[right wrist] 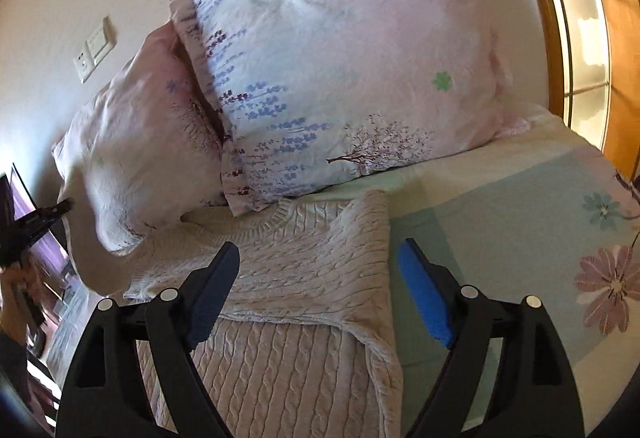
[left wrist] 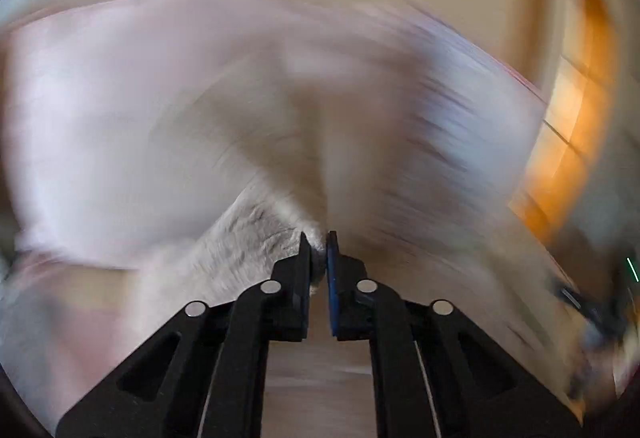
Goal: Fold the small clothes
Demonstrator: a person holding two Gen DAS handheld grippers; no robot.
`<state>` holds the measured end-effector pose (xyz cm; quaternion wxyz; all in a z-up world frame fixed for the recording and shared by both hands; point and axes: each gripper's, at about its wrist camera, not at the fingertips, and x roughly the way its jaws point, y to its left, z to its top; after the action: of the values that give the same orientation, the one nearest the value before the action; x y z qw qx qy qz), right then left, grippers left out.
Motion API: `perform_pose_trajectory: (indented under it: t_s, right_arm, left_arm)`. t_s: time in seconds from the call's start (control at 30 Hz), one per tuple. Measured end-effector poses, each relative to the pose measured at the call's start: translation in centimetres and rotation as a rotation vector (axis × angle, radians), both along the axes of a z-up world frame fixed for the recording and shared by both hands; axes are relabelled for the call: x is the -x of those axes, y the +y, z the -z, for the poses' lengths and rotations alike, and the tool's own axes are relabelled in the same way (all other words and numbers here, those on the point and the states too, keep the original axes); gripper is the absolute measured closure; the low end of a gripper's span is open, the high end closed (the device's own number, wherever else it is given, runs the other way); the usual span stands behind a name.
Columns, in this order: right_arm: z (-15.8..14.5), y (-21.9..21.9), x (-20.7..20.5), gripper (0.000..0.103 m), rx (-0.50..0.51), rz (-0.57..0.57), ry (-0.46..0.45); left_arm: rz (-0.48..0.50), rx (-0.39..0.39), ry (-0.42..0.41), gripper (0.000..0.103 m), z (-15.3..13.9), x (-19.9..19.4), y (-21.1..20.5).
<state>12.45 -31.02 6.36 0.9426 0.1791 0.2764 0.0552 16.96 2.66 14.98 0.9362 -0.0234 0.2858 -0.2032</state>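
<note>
Left tongs [left wrist: 318, 238]: clenched on a pinch of the cream cable-knit sweater [left wrist: 248, 238]; the view is blurred, so the pale mass behind is probably a pillow.
Right tongs [right wrist: 318, 254]: released, jaws wide apart above the sweater [right wrist: 288, 262].
Sweater: on the bed [right wrist: 500, 206], one edge folded over, its collar at 12 o'clock touching the two floral pillows [right wrist: 340, 58].

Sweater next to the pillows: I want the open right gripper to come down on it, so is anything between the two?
Nothing visible. The right gripper is open directly above the cream cable-knit sweater, with only air between. The floral pillows sit beyond the collar, out of that path.
</note>
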Motion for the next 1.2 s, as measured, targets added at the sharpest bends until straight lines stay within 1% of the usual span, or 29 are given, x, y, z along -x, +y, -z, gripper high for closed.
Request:
perform_pose_trajectory:
  t_s: [0.03, 0.07, 0.13, 0.17, 0.2, 0.27, 0.3, 0.37, 0.4, 0.43, 0.47, 0.5, 0.53, 0.57, 0.6, 0.63, 0.67, 0.7, 0.73, 0.77, 0.8, 0.83, 0.9, 0.93, 0.97, 1.0, 1.07, 1.13, 1.2]
  right_arm:
    - [0.3, 0.0, 0.0, 0.020, 0.000, 0.001, 0.014]
    - [0.8, -0.1, 0.0, 0.020, 0.001, 0.004, 0.038]
    - [1.8, -0.9, 1.3, 0.020, -0.008, -0.006, 0.089]
    - [2.1, -1.3, 2.1, 0.020, -0.009, -0.011, 0.104]
    - [2.7, -2.0, 3.4, 0.020, -0.008, -0.014, 0.130]
    - [3.4, -2.9, 5.2, 0.020, -0.038, -0.029, 0.164]
    - [3.9, -3.3, 6.1, 0.020, -0.063, -0.038, 0.182]
    - [5.1, -3.9, 8.0, 0.023, -0.125, -0.051, 0.231]
    - [5.8, -4.0, 9.0, 0.025, -0.154, -0.059, 0.255]
    - [6.4, -3.9, 9.9, 0.030, -0.187, -0.068, 0.277]
    - [7.0, -3.8, 10.7, 0.035, -0.219, -0.079, 0.296]
    - [7.7, -3.5, 11.5, 0.038, -0.256, -0.095, 0.317]
    - [8.2, -3.2, 12.0, 0.044, -0.283, -0.111, 0.332]
    - [8.3, -2.9, 13.0, 0.049, -0.316, -0.126, 0.331]
    - [8.5, -2.5, 14.0, 0.051, -0.354, -0.150, 0.345]
    - [8.7, -2.2, 14.6, 0.061, -0.399, -0.173, 0.361]
    - [9.0, -2.0, 15.3, 0.071, -0.455, -0.197, 0.381]
    - [9.6, -1.6, 16.3, 0.073, -0.526, -0.222, 0.403]
    - [9.7, -1.4, 16.7, 0.078, -0.550, -0.231, 0.416]
    - [9.9, -1.0, 17.2, 0.084, -0.567, -0.240, 0.433]
    - [10.1, -0.4, 17.7, 0.087, -0.574, -0.257, 0.445]
    - [10.1, -0.2, 17.9, 0.091, -0.574, -0.264, 0.447]
    - [9.7, 0.3, 18.0, 0.093, -0.569, -0.275, 0.440]
    - [9.3, 0.5, 17.8, 0.094, -0.576, -0.287, 0.420]
    - [8.8, 0.6, 17.7, 0.095, -0.585, -0.297, 0.401]
    - [8.1, 0.7, 17.4, 0.095, -0.598, -0.308, 0.363]
    - [6.5, 0.6, 16.4, 0.095, -0.602, -0.317, 0.311]
    - [3.9, 0.0, 14.8, 0.095, -0.596, -0.326, 0.218]
    - [1.4, -0.4, 12.6, 0.095, -0.589, -0.328, 0.139]
  left_arm:
    - [0.125, -0.009, 0.054, 0.085, 1.5, 0.3, -4.1]
    - [0.210, -0.017, 0.133, 0.083, 3.2, 0.5, -7.0]
    - [0.253, -0.014, 0.247, 0.082, 5.7, 0.9, -8.3]
    - [0.229, -0.001, 0.275, 0.076, 6.5, 1.2, -7.2]
    - [0.187, 0.006, 0.282, 0.065, 7.1, 1.6, -5.5]
    - [0.093, 0.002, 0.274, 0.053, 7.9, 3.0, -1.8]
    - [0.034, 0.000, 0.278, 0.048, 8.4, 4.1, 0.8]
    - [-0.062, -0.002, 0.327, 0.043, 9.8, 6.5, 5.7]
    - [-0.088, -0.004, 0.352, 0.041, 10.3, 7.1, 7.3]
    - [-0.114, 0.001, 0.377, 0.041, 10.9, 7.9, 9.2]
    - [-0.132, 0.024, 0.413, 0.041, 11.9, 9.3, 10.9]
    - [-0.136, 0.052, 0.436, 0.041, 12.4, 10.3, 11.6]
    - [-0.137, 0.071, 0.449, 0.041, 12.7, 10.4, 12.5]
    - [-0.132, 0.094, 0.464, 0.043, 13.2, 11.2, 12.8]
    - [-0.115, 0.132, 0.475, 0.050, 13.5, 12.4, 13.3]
    - [-0.100, 0.158, 0.478, 0.053, 13.8, 13.7, 13.5]
    - [-0.076, 0.183, 0.494, 0.061, 14.0, 14.6, 13.5]
    - [-0.060, 0.205, 0.509, 0.067, 14.4, 15.6, 13.4]
    - [-0.052, 0.209, 0.510, 0.068, 14.5, 16.4, 13.3]
    - [-0.049, 0.196, 0.495, 0.071, 14.5, 17.5, 13.1]
    - [-0.048, 0.193, 0.494, 0.074, 14.5, 17.9, 12.6]
    - [-0.050, 0.201, 0.493, 0.075, 14.6, 18.3, 12.3]
    - [-0.057, 0.212, 0.499, 0.081, 14.7, 19.0, 12.2]
    - [-0.066, 0.206, 0.498, 0.085, 14.9, 19.4, 12.3]
    - [-0.074, 0.200, 0.497, 0.091, 14.9, 19.4, 12.2]
    - [-0.076, 0.203, 0.500, 0.096, 15.0, 19.3, 12.2]
    - [-0.058, 0.243, 0.511, 0.096, 15.1, 19.3, 12.5]
    - [-0.011, 0.296, 0.517, 0.097, 14.7, 18.2, 12.3]
    - [0.024, 0.363, 0.496, 0.097, 13.2, 16.1, 12.6]
